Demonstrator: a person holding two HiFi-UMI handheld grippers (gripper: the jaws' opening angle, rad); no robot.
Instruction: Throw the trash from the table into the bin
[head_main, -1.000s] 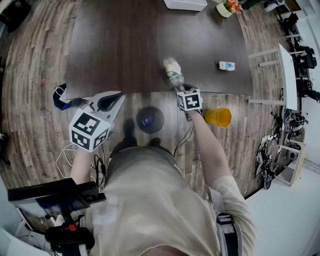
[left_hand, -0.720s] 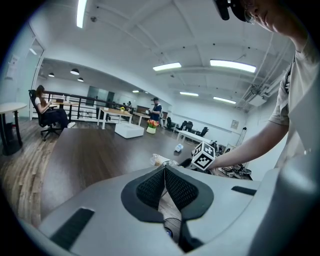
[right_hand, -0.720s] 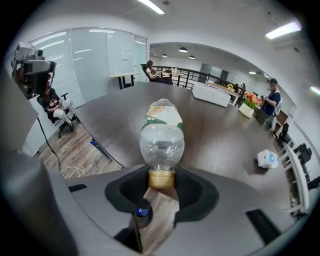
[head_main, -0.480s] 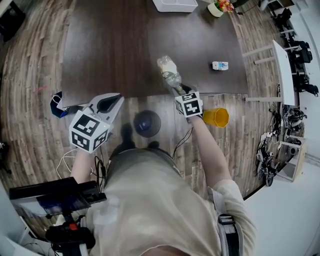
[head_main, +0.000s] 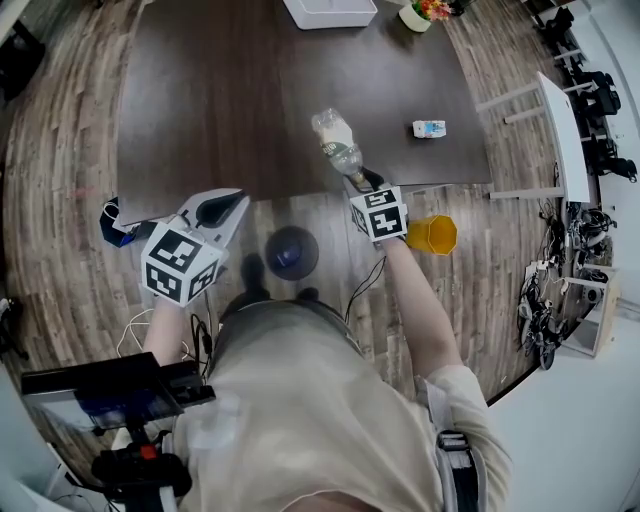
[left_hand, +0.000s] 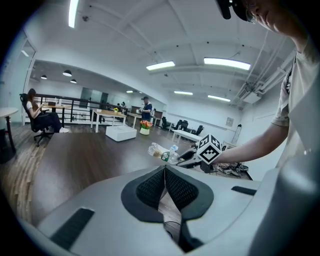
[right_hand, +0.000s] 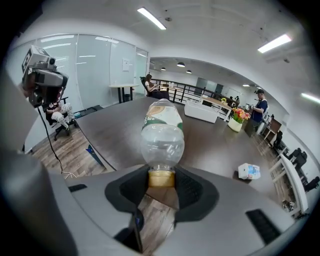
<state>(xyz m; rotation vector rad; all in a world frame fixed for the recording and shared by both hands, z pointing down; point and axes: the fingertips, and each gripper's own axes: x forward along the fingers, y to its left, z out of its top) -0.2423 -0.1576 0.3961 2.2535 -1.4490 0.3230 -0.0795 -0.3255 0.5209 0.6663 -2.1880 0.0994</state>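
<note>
Open-plan office: desks (left_hand: 107, 113), swivel chairs (left_hand: 23, 105), ceiling strip lights (left_hand: 226, 63).

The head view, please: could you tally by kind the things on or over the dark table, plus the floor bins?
Clear plastic bottle: 1
Small white-and-blue carton: 1
White rectangular tray: 1
Potted flowers: 1
Round floor bins, yellow and dark blue: 2
Total: 6

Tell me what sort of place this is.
Probably an open-plan office: a long dark meeting table, desks set out across the room behind it, ceiling strip lights, and glass partition walls.
</note>
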